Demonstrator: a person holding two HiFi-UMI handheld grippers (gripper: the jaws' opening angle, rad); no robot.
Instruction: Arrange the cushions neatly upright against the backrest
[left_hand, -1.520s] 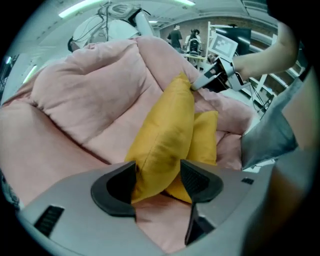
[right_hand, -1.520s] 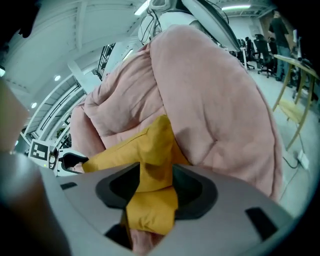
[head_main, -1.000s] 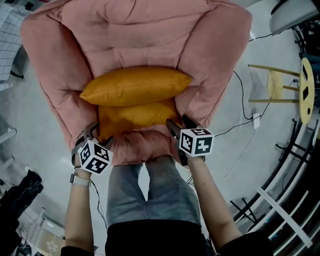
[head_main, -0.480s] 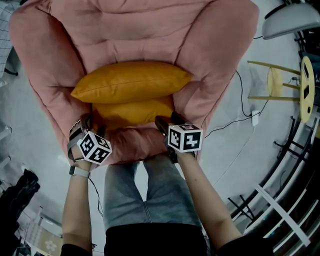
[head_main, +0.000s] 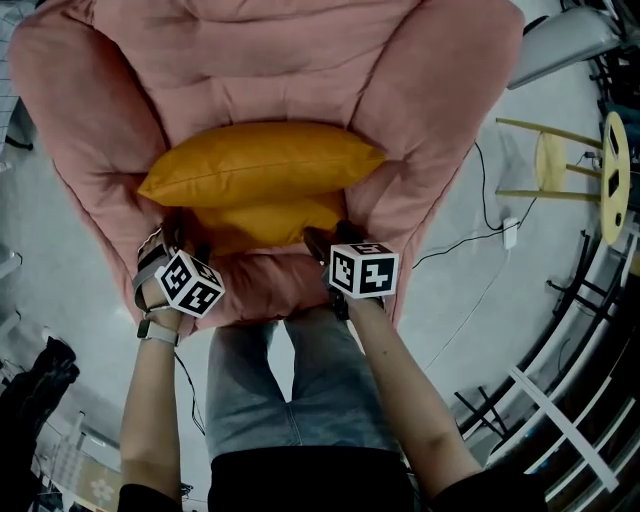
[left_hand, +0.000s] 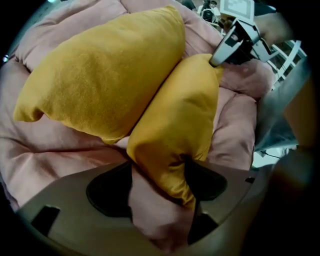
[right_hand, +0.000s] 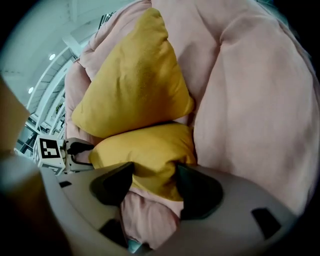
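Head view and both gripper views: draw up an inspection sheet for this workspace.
Surface: pink chair, padded, with both yellow cushions in its seat.
Job's things: upper cushion rests on the lower cushion, touching it.
Clutter: nothing seen on the chair.
Grippers: left gripper jaws have just been opening, with one corner of the lower cushion between them; right gripper pads press on its other corner.
Cables: black cable on the floor, right of the chair.
Surroundings: wooden stool, railing, dark bundle.
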